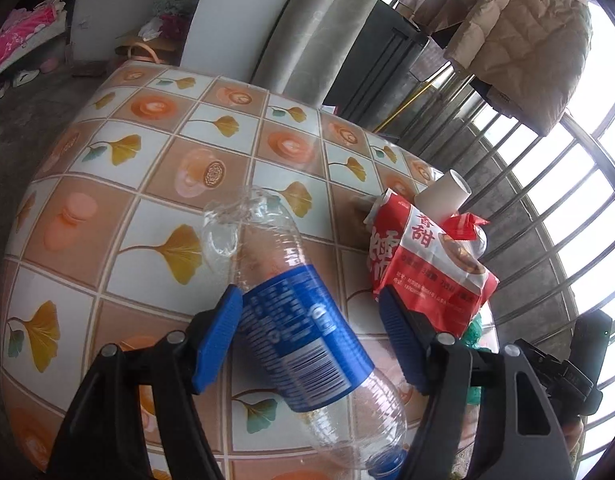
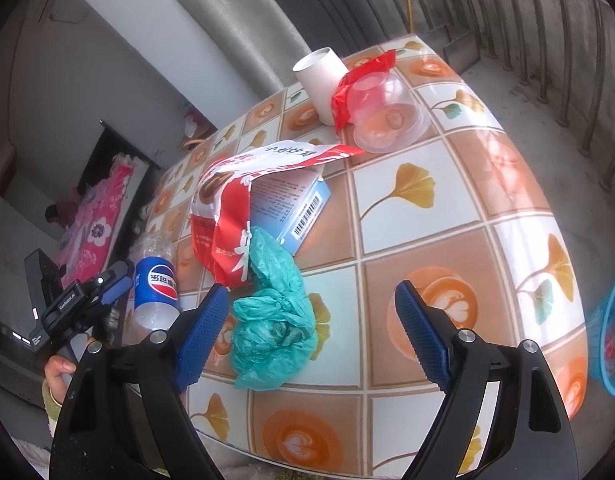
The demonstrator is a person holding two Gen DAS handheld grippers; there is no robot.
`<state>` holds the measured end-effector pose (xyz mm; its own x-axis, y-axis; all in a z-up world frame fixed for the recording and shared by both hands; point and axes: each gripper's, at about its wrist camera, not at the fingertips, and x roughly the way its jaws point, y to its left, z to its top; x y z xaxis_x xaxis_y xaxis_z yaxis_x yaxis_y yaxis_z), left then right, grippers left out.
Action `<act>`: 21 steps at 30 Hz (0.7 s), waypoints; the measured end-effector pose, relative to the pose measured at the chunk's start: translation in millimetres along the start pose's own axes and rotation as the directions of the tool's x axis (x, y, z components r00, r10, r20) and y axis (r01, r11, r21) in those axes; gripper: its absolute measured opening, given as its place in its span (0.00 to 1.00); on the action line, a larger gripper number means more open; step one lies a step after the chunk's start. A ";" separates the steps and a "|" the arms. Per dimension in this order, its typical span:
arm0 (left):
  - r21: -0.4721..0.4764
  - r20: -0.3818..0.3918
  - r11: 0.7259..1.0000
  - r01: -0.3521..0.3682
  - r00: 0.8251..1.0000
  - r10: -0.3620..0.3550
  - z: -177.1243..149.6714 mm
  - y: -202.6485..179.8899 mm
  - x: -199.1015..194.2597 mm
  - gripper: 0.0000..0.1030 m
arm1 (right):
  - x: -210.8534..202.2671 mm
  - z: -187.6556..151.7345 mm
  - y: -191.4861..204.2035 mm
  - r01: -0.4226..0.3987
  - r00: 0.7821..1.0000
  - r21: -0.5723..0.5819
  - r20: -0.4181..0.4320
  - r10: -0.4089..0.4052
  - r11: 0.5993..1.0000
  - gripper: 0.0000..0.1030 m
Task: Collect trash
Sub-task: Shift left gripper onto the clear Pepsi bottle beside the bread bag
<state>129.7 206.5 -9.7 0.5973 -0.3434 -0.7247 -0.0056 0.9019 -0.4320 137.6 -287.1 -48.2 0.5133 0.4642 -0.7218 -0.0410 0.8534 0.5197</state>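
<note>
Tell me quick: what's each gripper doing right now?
Left gripper: open, jaws straddling the plastic bottle, pads not pressing on it.
Right gripper: open, empty, above the green plastic bag.

Close downward wrist views, shared table (image 1: 155, 184)

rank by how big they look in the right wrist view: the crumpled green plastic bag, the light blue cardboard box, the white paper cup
1. crumpled green plastic bag, though it lies nearest the camera
2. and 3. light blue cardboard box and white paper cup: too alike to rank, both partly hidden by wrappers.
</note>
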 end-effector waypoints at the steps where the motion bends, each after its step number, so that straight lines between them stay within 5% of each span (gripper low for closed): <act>1: 0.000 0.001 1.000 -0.001 1.000 0.001 -0.2 -0.2 -0.1 0.66 | 0.1 -0.1 0.0 0.000 1.000 0.000 0.000 0.000 1.000 0.78; 21: 0.002 -0.014 1.000 0.004 1.000 -0.004 -3.3 -4.3 5.4 0.66 | -0.6 -0.9 -1.1 -0.010 1.000 -0.003 -0.007 0.010 1.000 0.78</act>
<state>130.3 200.0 -13.5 0.5864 -0.3510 -0.7300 -0.0013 0.9009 -0.4341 136.5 -288.2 -48.7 0.5070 0.4744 -0.7196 -0.0488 0.8493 0.5256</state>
